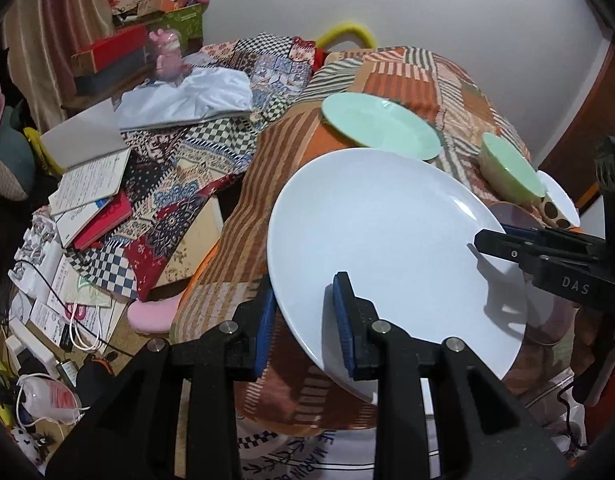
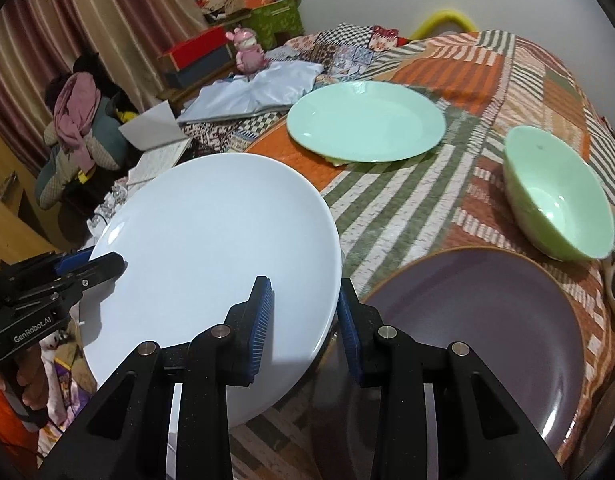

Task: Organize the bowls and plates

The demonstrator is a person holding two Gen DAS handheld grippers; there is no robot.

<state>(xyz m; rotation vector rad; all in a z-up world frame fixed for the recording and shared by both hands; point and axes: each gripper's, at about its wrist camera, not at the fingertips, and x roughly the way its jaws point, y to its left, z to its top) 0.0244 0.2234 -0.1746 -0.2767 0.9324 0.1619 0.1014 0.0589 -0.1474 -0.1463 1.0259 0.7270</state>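
Right view only: purple plate (image 2: pixel 467 340) fully visible.
White plate (image 1: pixel 387 248): rim clamped in left hand-held gripper (image 1: pixel 307 320) and right hand-held gripper (image 2: pixel 305 320), both narrow.

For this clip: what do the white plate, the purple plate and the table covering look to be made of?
White plate: glazed ceramic or possibly melamine; smooth, glossy, with soft highlights near the rim.
Purple plate: likely stoneware with a satin glaze; duller sheen, and a brownish, seemingly unglazed rim edge.
Table covering: woven or quilted fabric; printed striped patches, matte, with a visibly textured, stitched surface.
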